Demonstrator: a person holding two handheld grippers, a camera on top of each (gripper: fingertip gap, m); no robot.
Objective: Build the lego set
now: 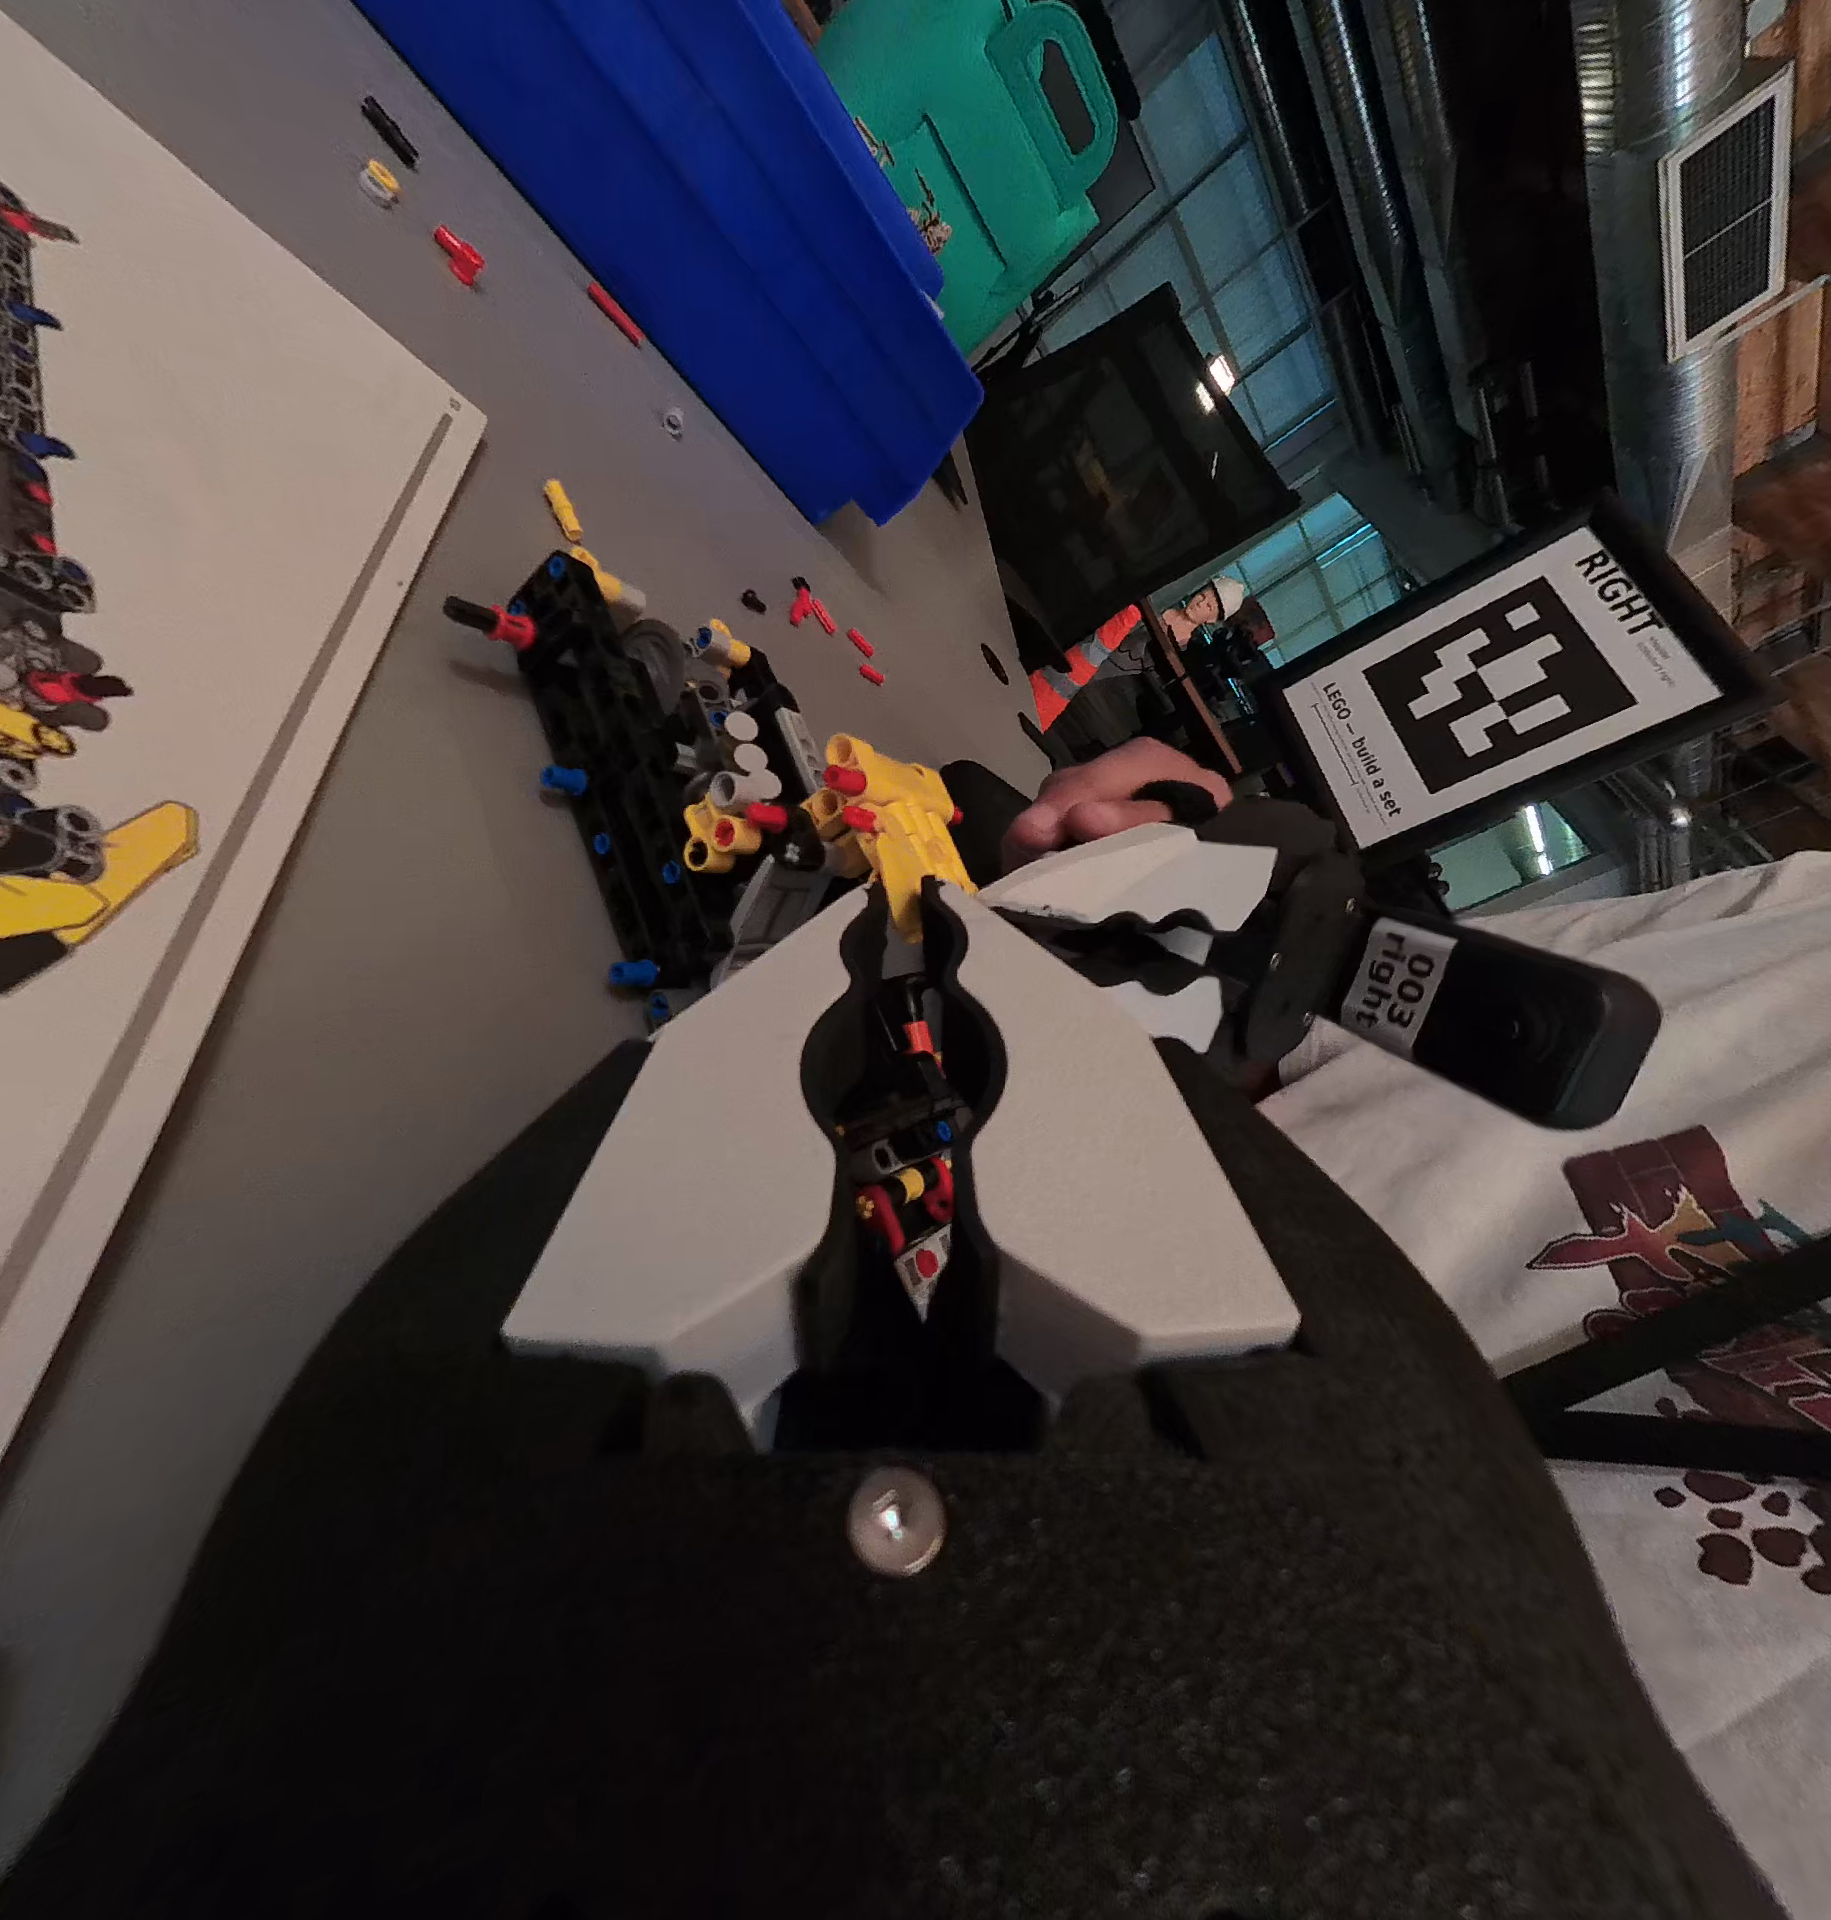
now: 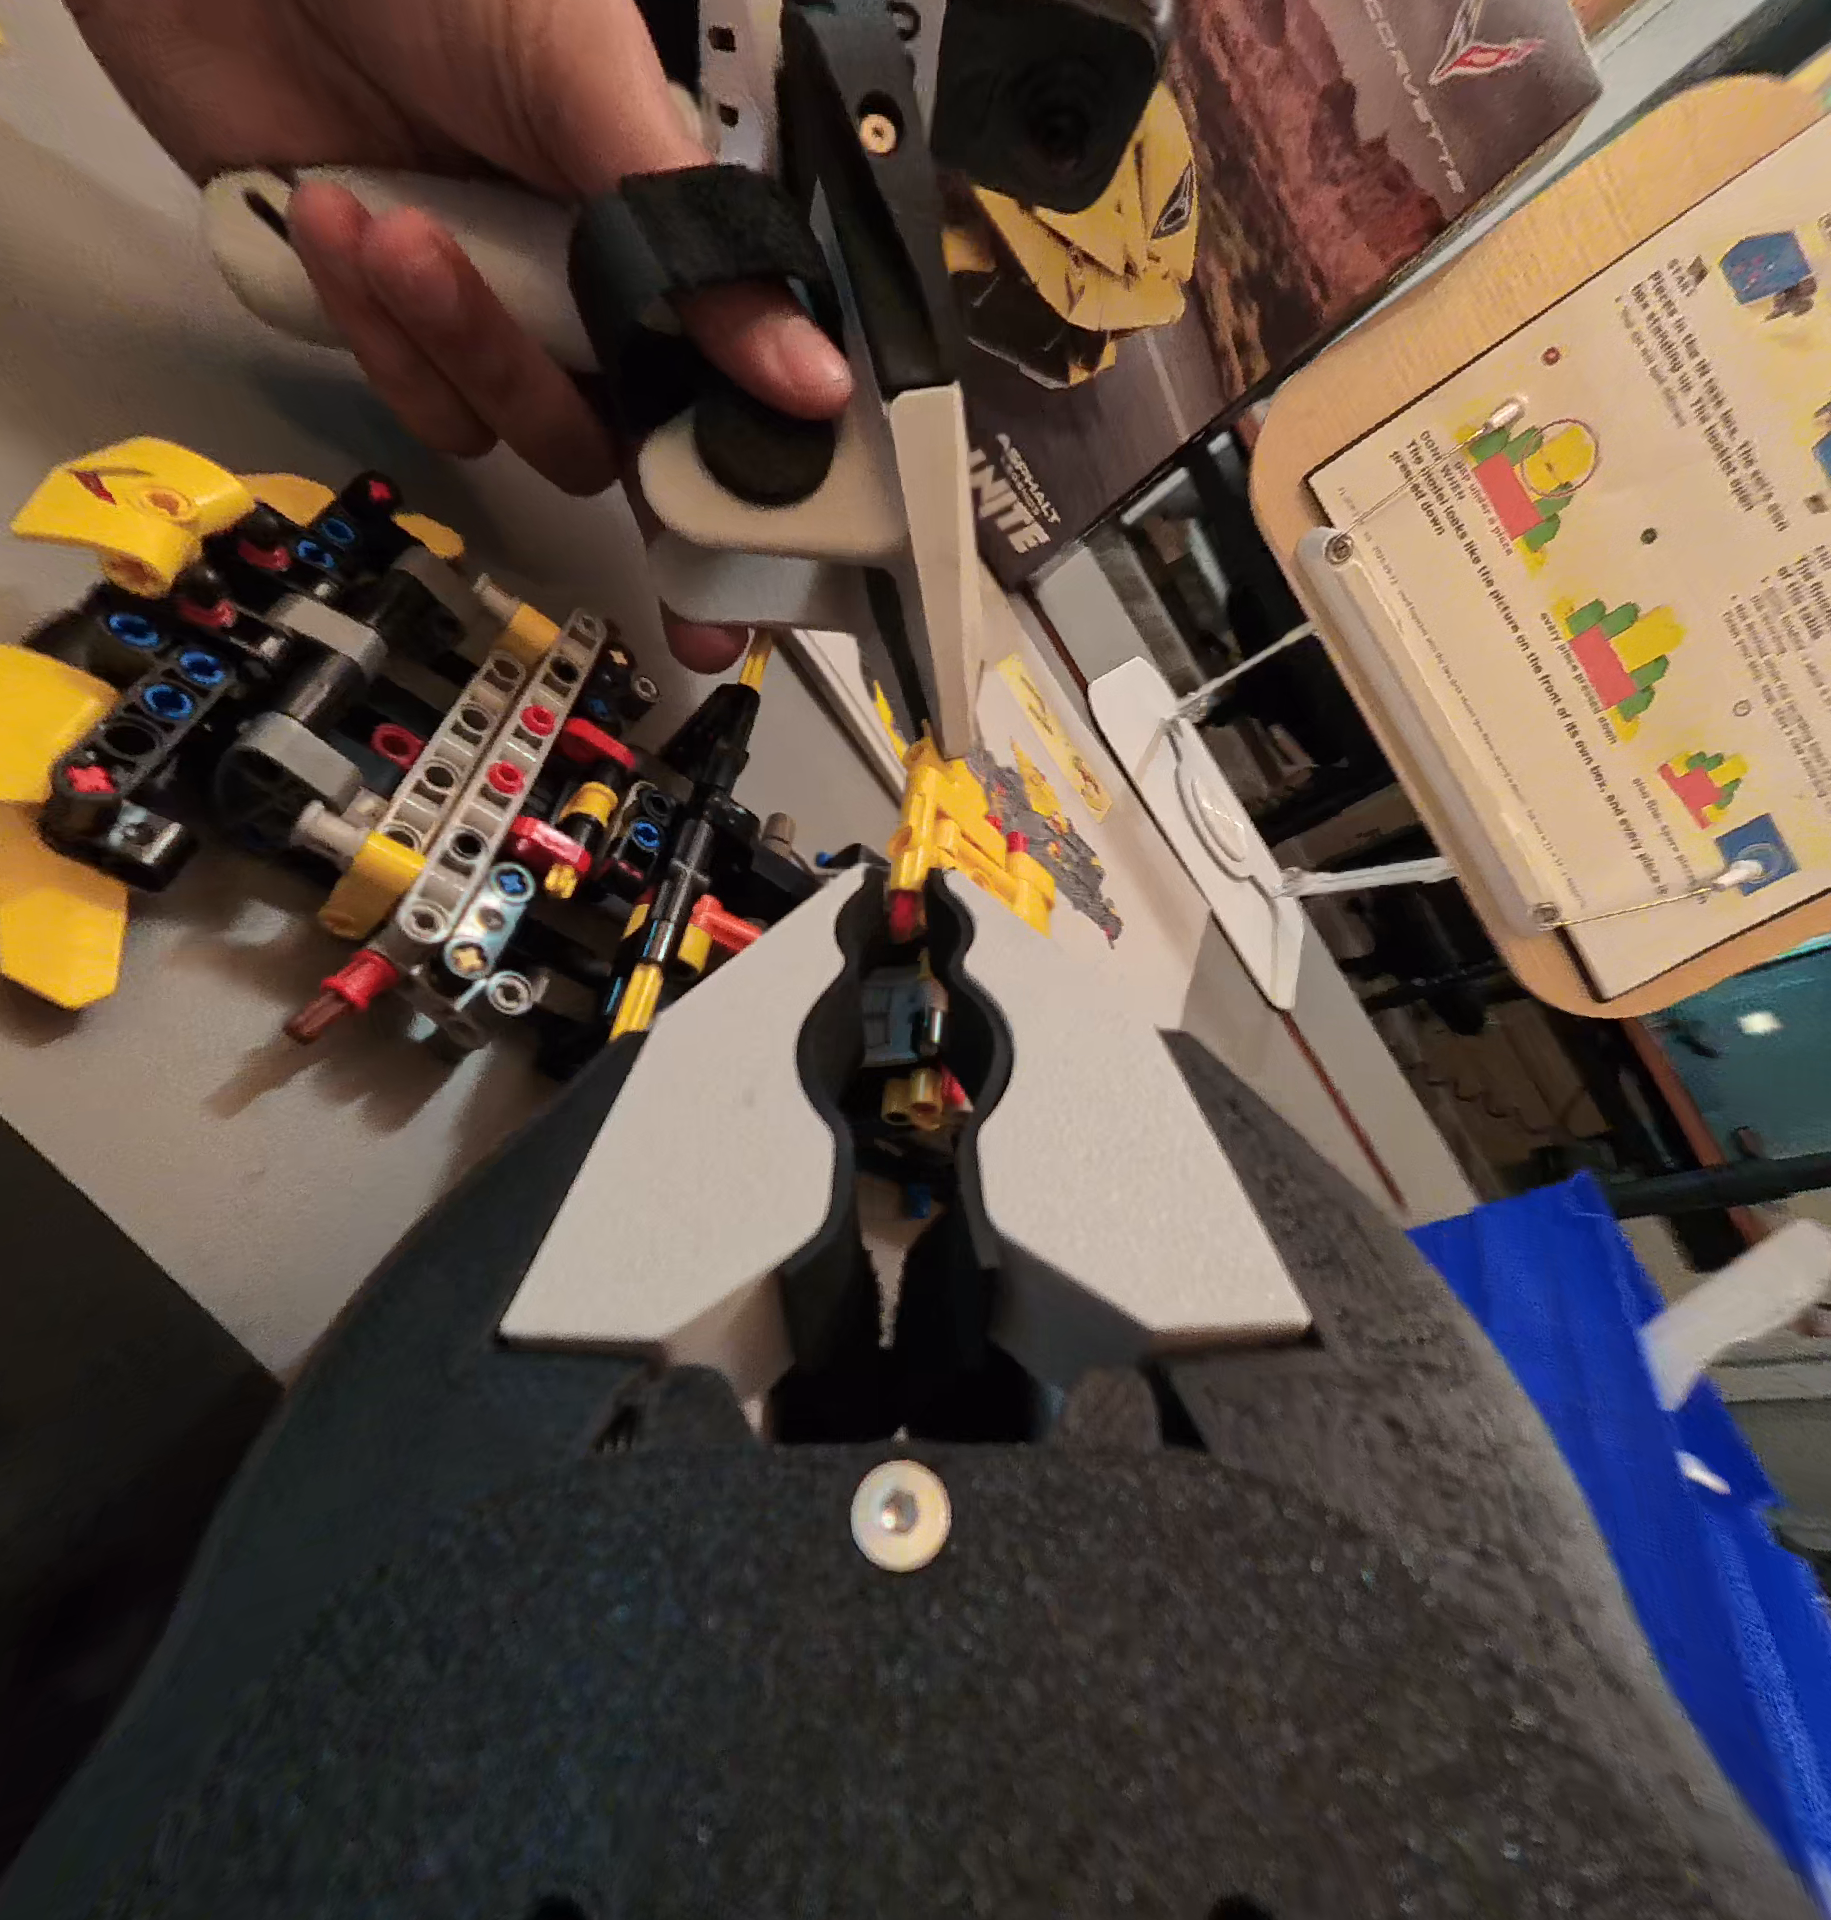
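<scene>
A small yellow sub-assembly with red pins (image 1: 895, 821) is held above the table between both grippers. My left gripper (image 1: 906, 899) is shut on its near end. The right gripper's fingers (image 1: 1108, 883) reach it from the right, with a hand behind them. In the right wrist view my right gripper (image 2: 906, 888) is shut on the same yellow sub-assembly (image 2: 958, 826), and one of the left gripper's fingers (image 2: 937, 603) comes down onto it from above. The black, grey and yellow model chassis (image 1: 651, 748) lies on the grey table just beyond; it also shows in the right wrist view (image 2: 371, 748).
An open instruction booklet (image 1: 194, 540) lies at the left. Blue bins (image 1: 734, 260) stand at the back, with loose red pins (image 1: 459, 251) and other small parts in front. A marker sign (image 1: 1493, 686) stands on the right. An instruction board (image 2: 1617, 582), a set box (image 2: 1306, 166) and a blue bag (image 2: 1669, 1507) show in the right wrist view. The tips of both grippers are at nearly the same place.
</scene>
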